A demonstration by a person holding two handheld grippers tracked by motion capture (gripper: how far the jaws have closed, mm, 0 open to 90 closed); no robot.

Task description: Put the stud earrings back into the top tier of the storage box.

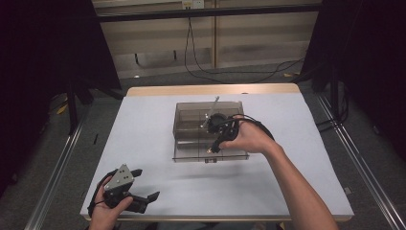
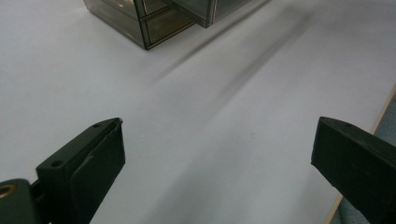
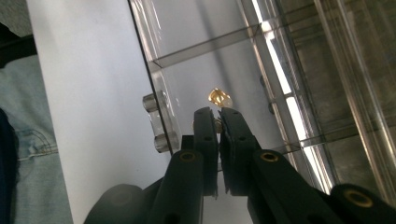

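A white table top (image 1: 158, 139) carries everything, with a pale wooden edge showing along its far side. Near its middle stands a smoky clear plastic organiser box (image 1: 191, 124), split by thin walls into several compartments. Its front drawer (image 1: 191, 152) is pulled out toward the person, and a clear bar handle (image 3: 161, 122) sits on the drawer's front wall.

The right gripper (image 3: 218, 112) reaches down into that open drawer, just behind the handle. Its jaws are closed almost together, and a small brass-coloured piece (image 3: 219, 97) lies at their tips in the drawer compartment; whether the pads actually pinch it cannot be told. In the high view the right gripper (image 1: 214, 147) hangs over the drawer's front part, held by the person's right hand (image 1: 249, 139).

The left gripper (image 1: 143, 189) rests low at the table's near left corner, well apart from the box, its jaws spread wide with only bare table between them.

No readable label or writing shows on the box or grippers.
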